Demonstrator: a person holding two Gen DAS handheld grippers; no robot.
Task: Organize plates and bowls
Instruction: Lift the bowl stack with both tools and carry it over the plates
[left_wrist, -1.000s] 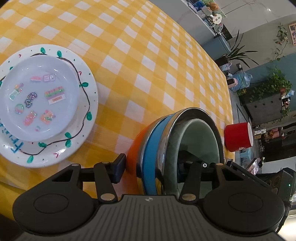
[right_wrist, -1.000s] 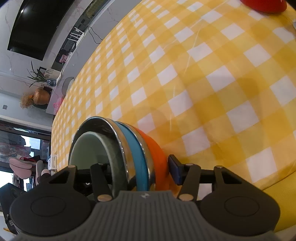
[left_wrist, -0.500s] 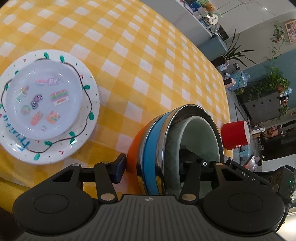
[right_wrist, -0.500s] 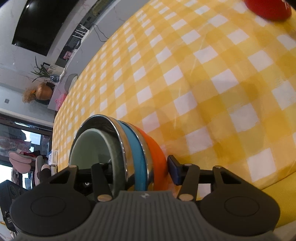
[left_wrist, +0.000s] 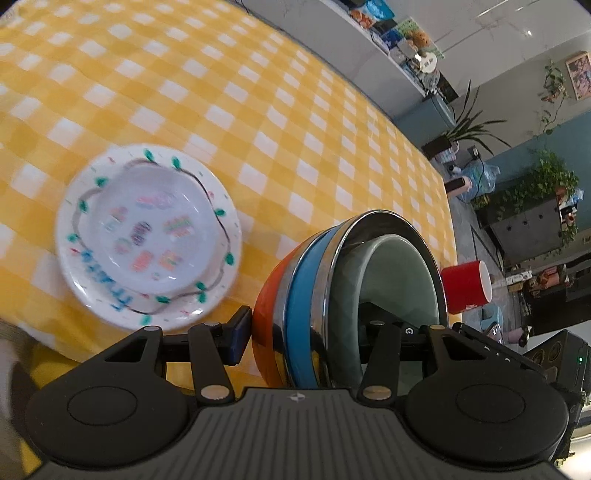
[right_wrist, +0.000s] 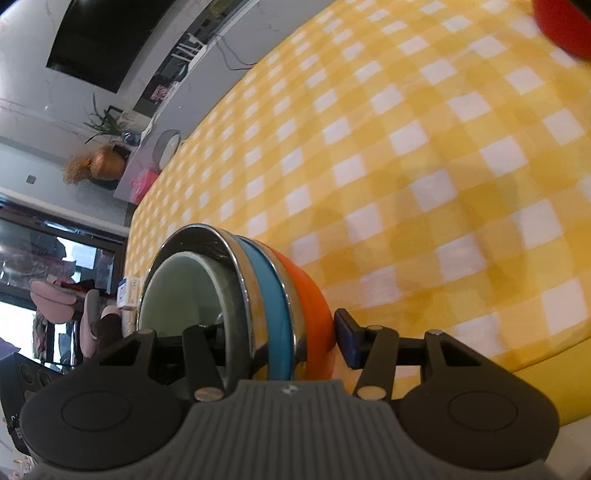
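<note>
A nested stack of bowls (left_wrist: 303, 295), orange outermost, then blue, steel and pale green innermost, hangs tilted above the yellow checked table (left_wrist: 258, 110). My left gripper (left_wrist: 306, 332) is shut on its wall, one pad on the orange outside, the other finger inside the green bowl. From the opposite side my right gripper (right_wrist: 275, 332) is shut on the same bowl stack (right_wrist: 269, 288) in the same way. A white paper plate with green leaves (left_wrist: 218, 284) lies to the left on the table, with a smaller stickered plate (left_wrist: 147, 229) on it.
A red cup (left_wrist: 467, 286) stands beyond the stack near the table's edge, and this red cup (right_wrist: 565, 26) also shows at the top right of the right wrist view. Shelves, plants and furniture lie past the table's rim.
Both grippers have risen with the bowl stack in them. The table looks farther off, and the plates have slid toward the middle of the left wrist view.
</note>
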